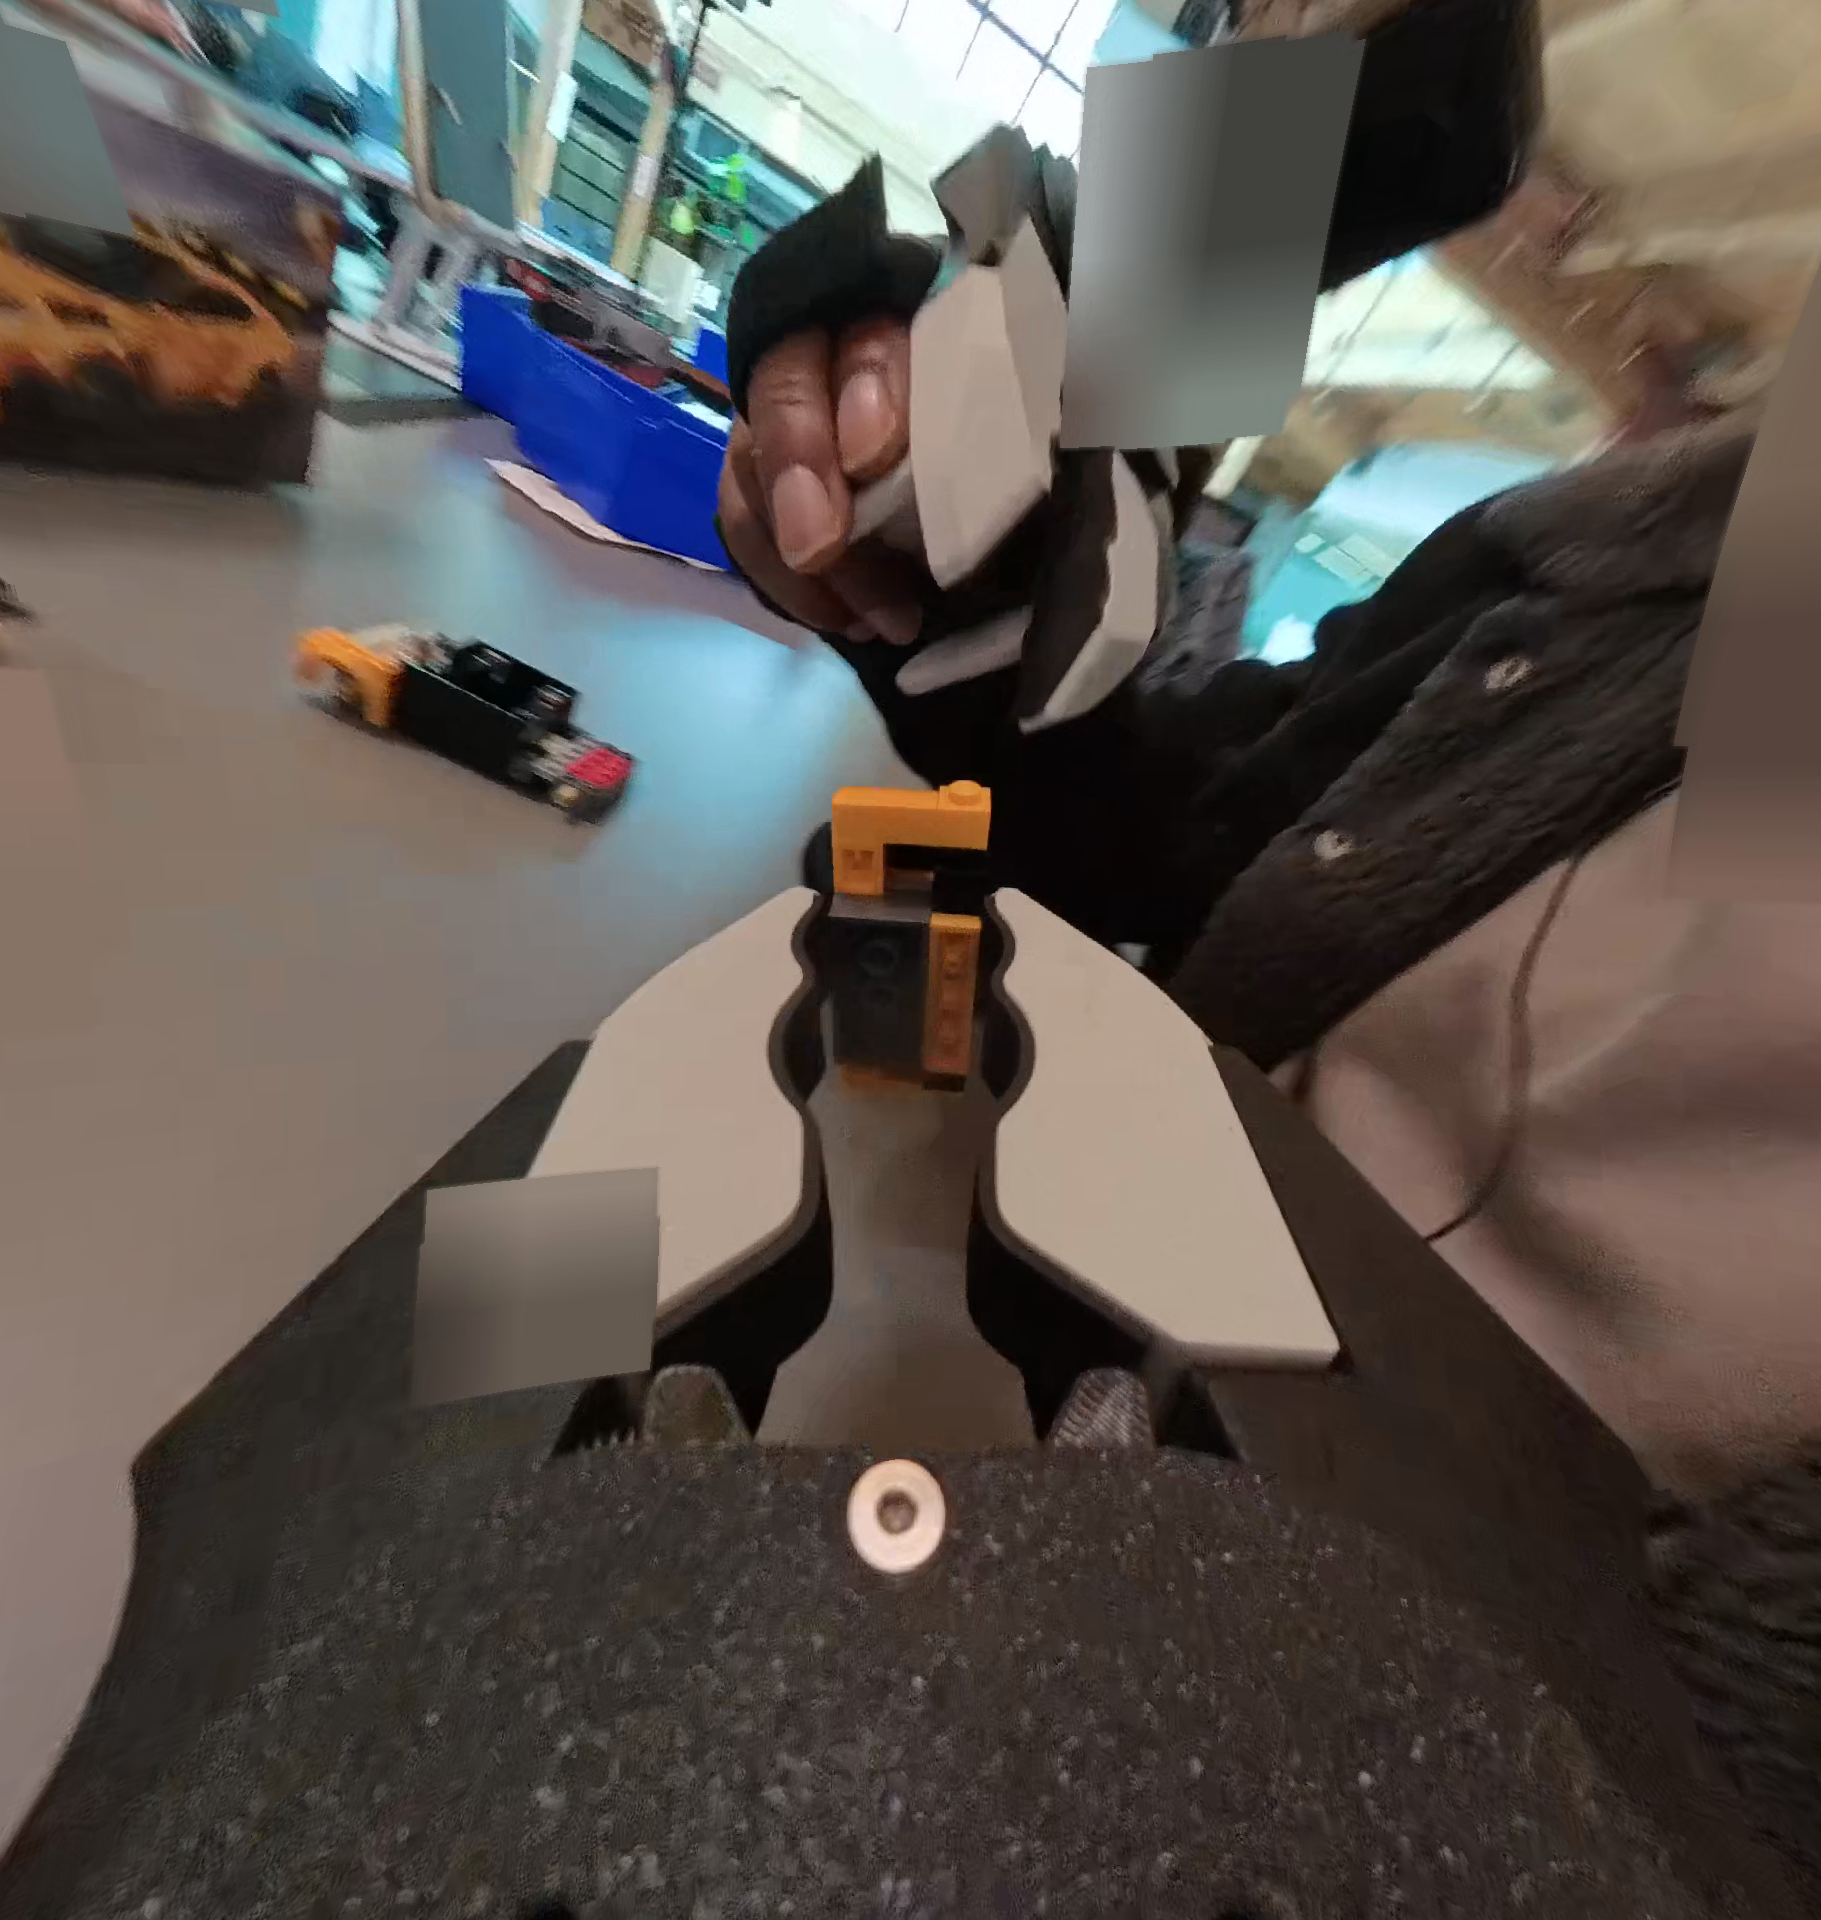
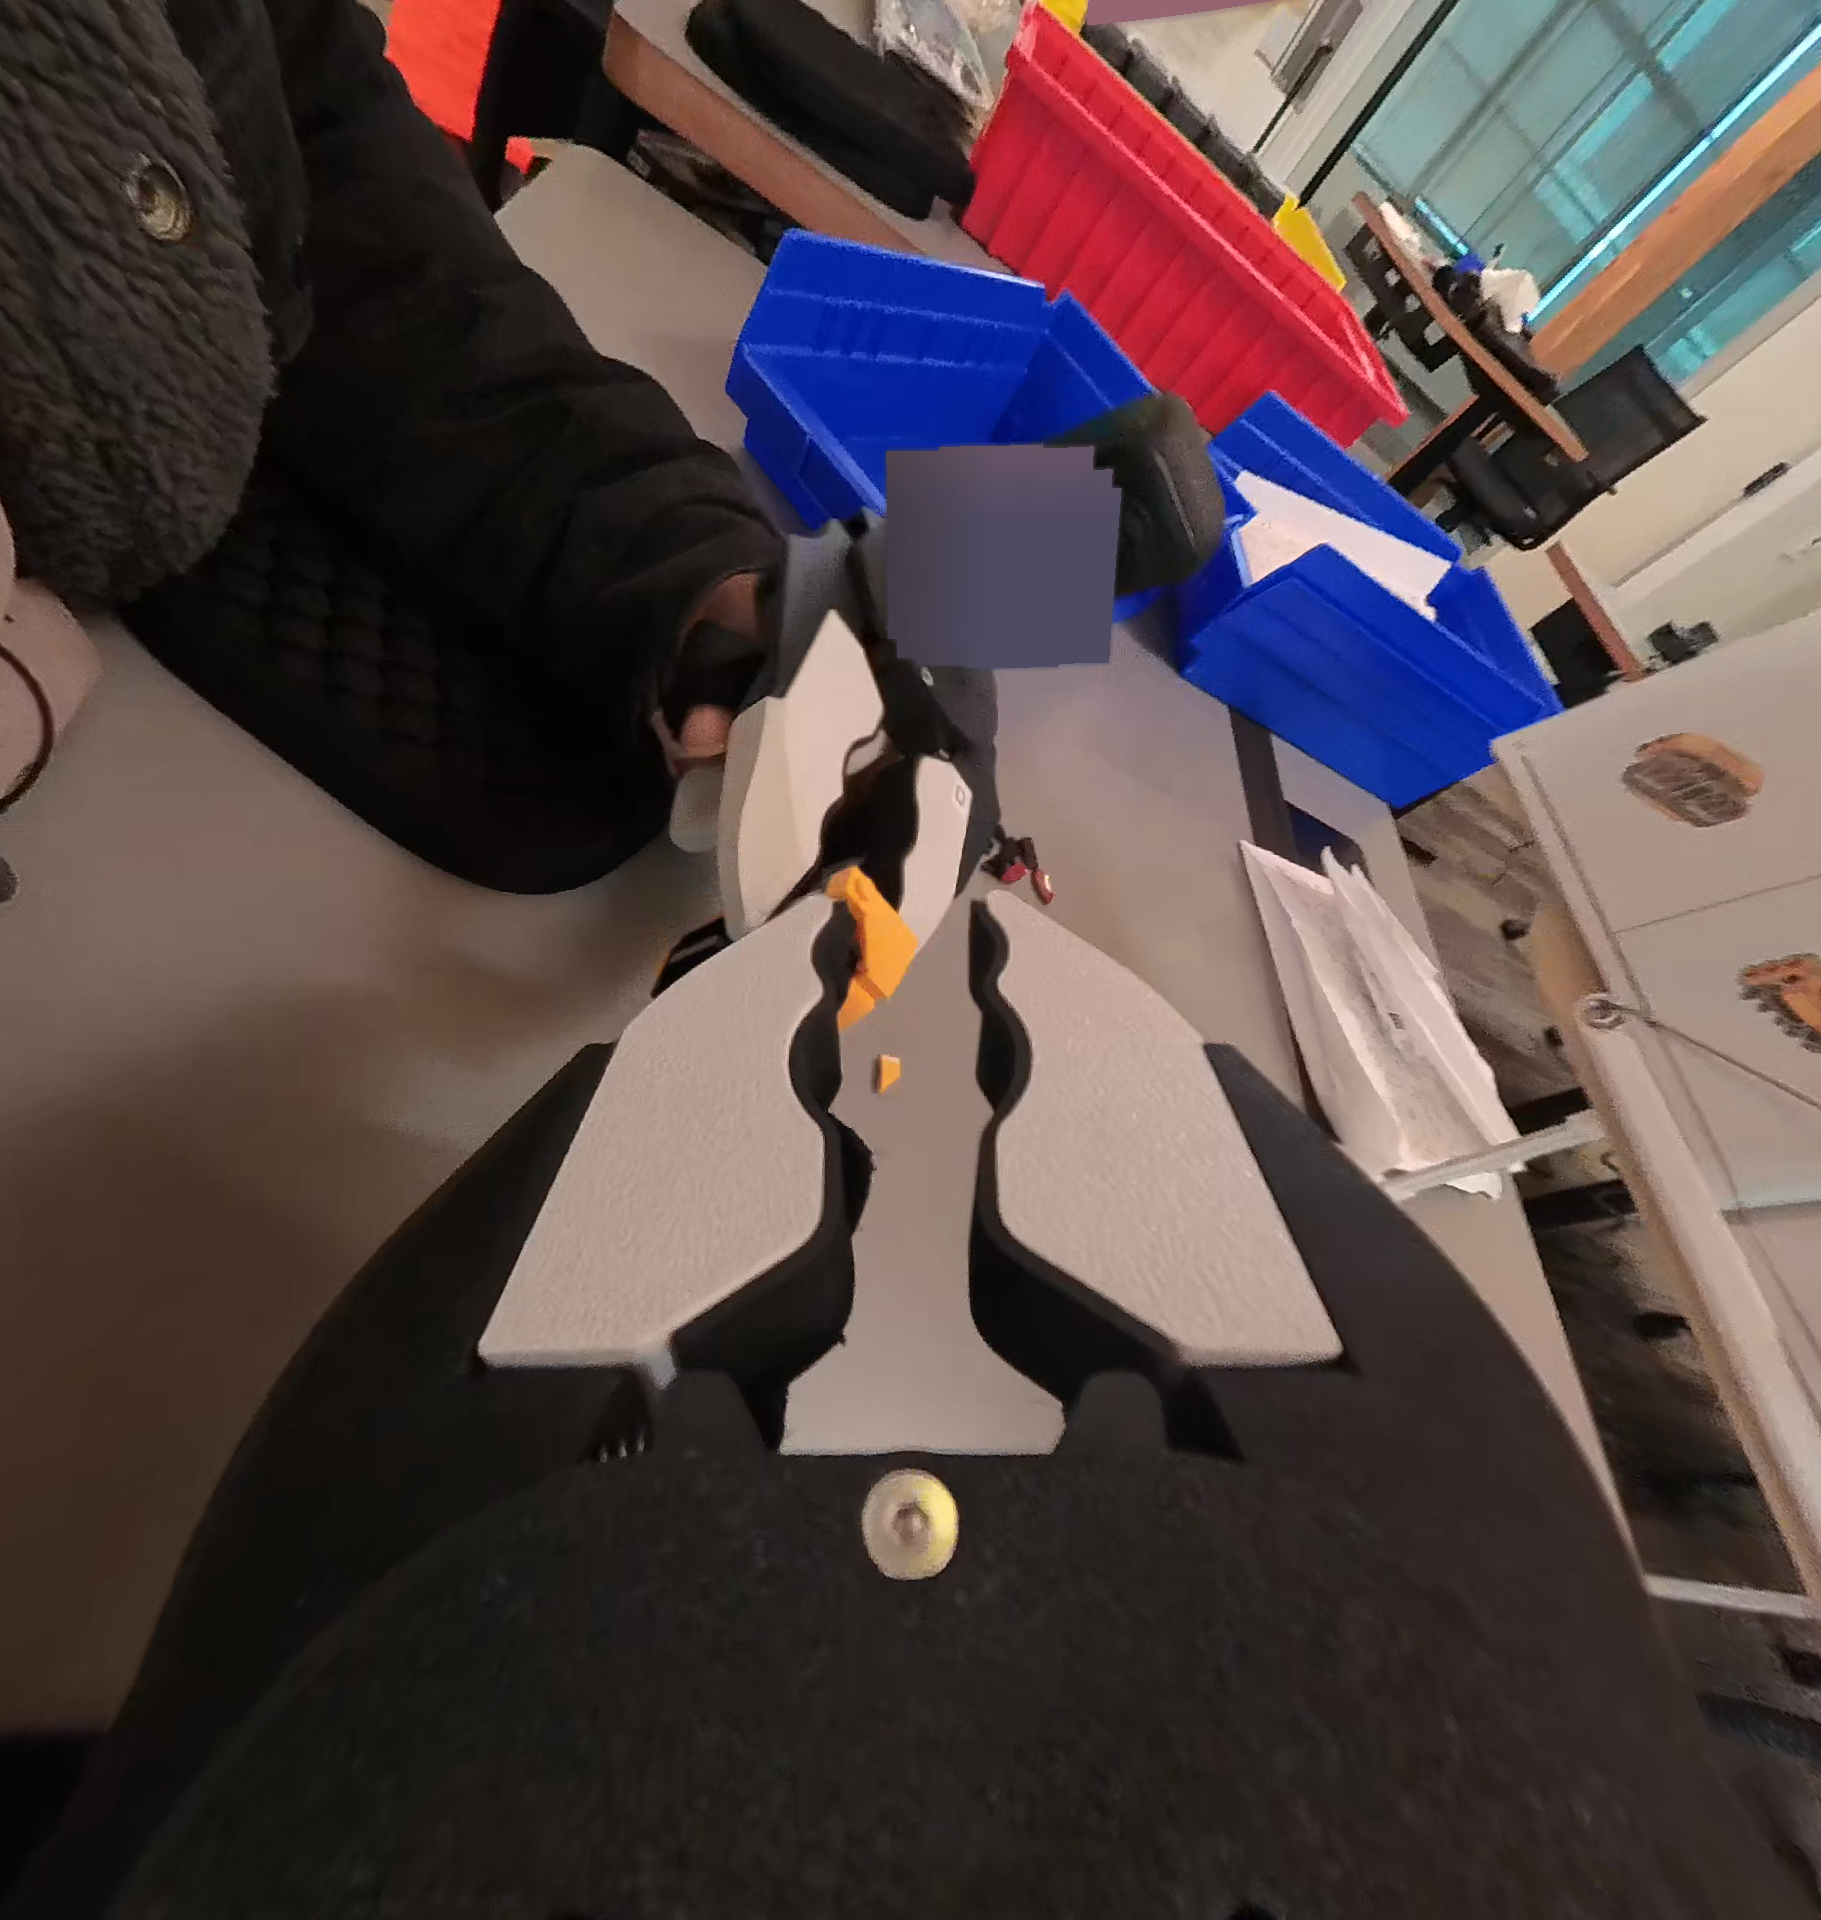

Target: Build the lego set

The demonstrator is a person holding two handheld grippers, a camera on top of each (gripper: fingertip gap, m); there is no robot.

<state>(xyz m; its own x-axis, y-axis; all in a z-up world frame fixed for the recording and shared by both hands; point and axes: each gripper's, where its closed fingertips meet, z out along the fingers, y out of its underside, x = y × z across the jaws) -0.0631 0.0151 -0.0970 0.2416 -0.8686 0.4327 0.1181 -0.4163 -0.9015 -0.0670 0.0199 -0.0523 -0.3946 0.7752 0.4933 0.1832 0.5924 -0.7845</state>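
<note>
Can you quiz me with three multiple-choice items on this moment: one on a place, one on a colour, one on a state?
1. Where does the partly built car body lie?
A. on the grey table
B. in the red bin
C. between the right gripper's fingers

2. What colours is the small lego assembly in the left gripper?
A. red and white
B. orange and black
C. blue and green

3. What state is the right gripper in?
A. shut on a brick
B. open, with nothing held
C. not in view

Answers:
1. A, the left wrist view shows it resting on the tabletop, apart from both grippers.
2. B, an orange L-shaped piece tops dark bricks with an orange strip.
3. B, the right wrist view shows a gap between its fingers with table visible through it; the orange piece seen there sits in the other gripper.
</note>
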